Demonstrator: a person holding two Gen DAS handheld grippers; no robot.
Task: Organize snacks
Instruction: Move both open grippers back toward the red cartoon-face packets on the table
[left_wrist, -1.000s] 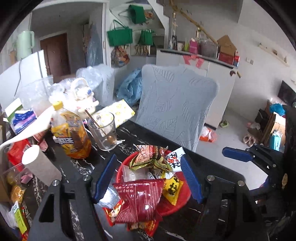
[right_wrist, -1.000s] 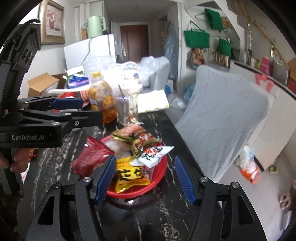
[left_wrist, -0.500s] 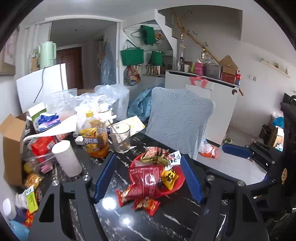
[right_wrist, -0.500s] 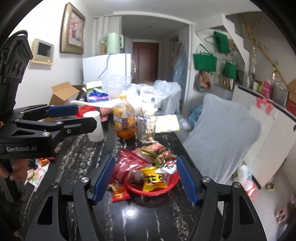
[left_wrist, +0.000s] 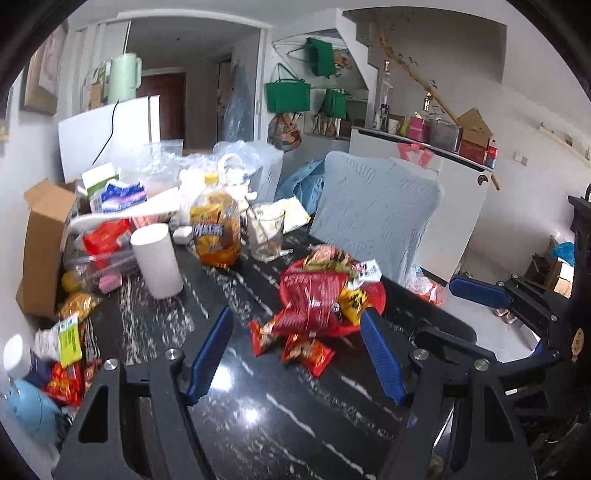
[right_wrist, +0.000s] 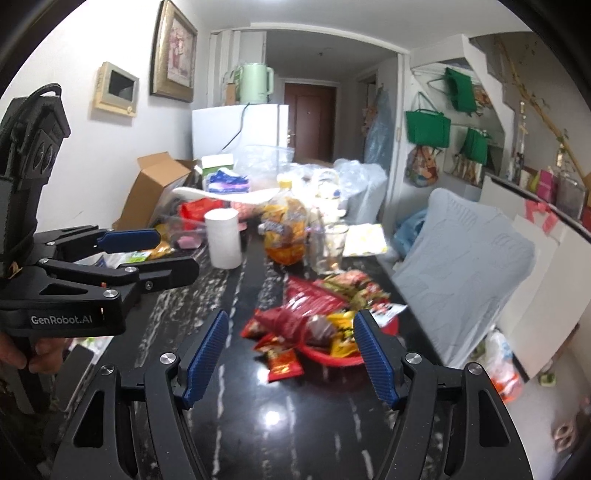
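A red plate (left_wrist: 373, 295) of red, yellow and green snack packets (left_wrist: 314, 295) sits on the black, white-veined desk (left_wrist: 295, 406). Nearby are an amber bottle (left_wrist: 216, 236), a white paper roll (left_wrist: 157, 260) and a pale blue leaf-patterned chair cover (left_wrist: 373, 218).

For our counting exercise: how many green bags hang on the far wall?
3: one large green bag lowest left, one above it, one smaller to the right. Others may be hidden.

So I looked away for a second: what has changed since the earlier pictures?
Both grippers have backed away from the red plate of snacks, so it looks smaller and farther. The left gripper and right gripper hold nothing; the right one's jaws are opening. The plate, snack packets and juice bottle stayed put.
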